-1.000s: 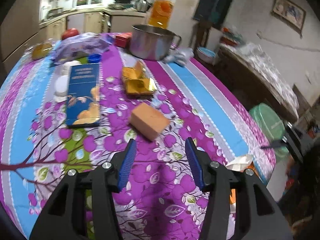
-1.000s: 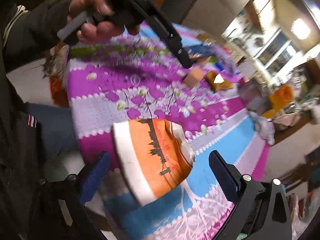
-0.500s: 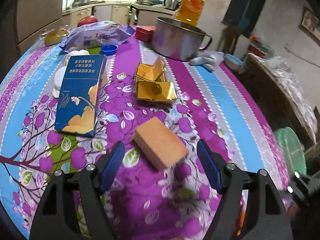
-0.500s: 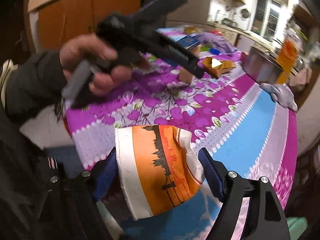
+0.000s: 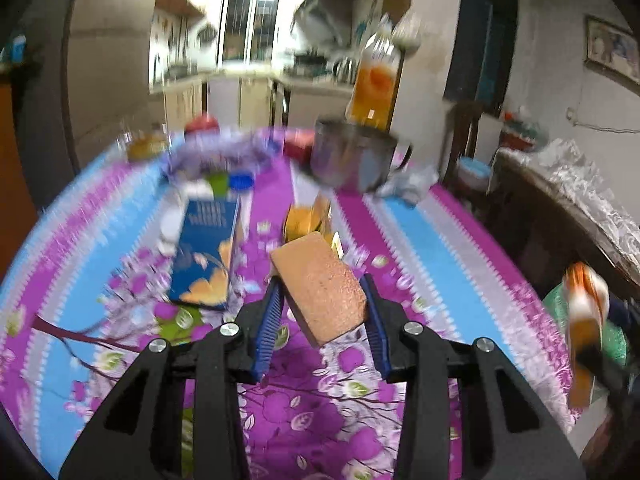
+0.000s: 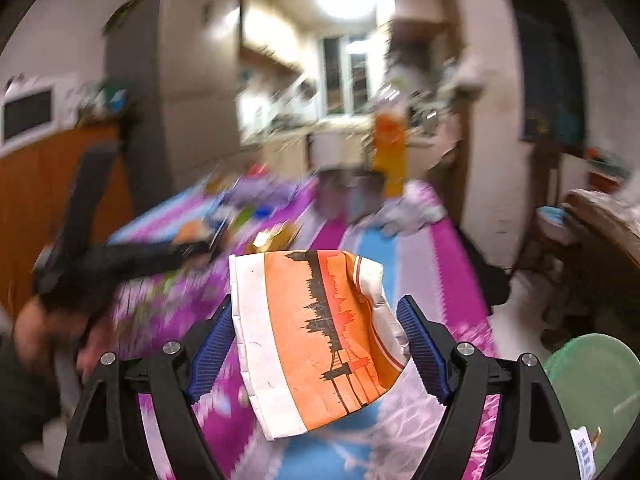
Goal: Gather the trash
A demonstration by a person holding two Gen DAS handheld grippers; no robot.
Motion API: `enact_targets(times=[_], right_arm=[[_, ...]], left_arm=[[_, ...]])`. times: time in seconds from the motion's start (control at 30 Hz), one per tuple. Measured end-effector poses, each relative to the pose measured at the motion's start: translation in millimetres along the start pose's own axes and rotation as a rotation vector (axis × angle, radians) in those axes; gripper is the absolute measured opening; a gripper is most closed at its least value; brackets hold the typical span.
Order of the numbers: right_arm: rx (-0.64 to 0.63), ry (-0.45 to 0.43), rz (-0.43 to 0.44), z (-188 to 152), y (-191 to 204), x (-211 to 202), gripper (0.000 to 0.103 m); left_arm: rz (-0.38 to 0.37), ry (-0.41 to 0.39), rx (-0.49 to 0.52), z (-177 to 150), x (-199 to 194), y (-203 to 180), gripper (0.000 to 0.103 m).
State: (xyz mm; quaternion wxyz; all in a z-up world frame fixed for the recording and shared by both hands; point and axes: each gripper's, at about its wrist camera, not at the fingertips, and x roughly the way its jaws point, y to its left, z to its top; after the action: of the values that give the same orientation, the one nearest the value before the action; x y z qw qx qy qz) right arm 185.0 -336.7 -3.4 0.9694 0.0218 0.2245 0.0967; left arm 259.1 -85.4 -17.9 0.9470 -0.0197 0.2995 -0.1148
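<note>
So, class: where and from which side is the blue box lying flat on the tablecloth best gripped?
Grip the blue box across its two long edges, from above. It lies flat, long and narrow, so only its narrow width seems likely to fit between the jaws.

Ahead of my left tool (image 5: 323, 312), the flat blue carton (image 5: 208, 254) lies left on the surface (image 5: 432, 240); the steel pot (image 5: 354, 158) stands far behind, crumpled gold wrapper (image 5: 308, 218) between.
</note>
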Motion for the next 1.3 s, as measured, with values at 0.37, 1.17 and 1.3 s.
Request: enact_targets(times=[0.37,1.17,1.3], right_arm=[[0.014,-0.104,-0.191,32,16,-31,0.081],[0.000,-0.110,-0.201,39,14,-40,0.081],[-0.001,-0.120,-0.202,41,13,-45,0.081]], left_arm=[[0.040,-0.132,0.088,11,-58,-43,0.037],[0.034,-0.146,0.084,8,-71,-48,0.037],[0.033,-0.147,0.088,9,-71,-51,0.037]])
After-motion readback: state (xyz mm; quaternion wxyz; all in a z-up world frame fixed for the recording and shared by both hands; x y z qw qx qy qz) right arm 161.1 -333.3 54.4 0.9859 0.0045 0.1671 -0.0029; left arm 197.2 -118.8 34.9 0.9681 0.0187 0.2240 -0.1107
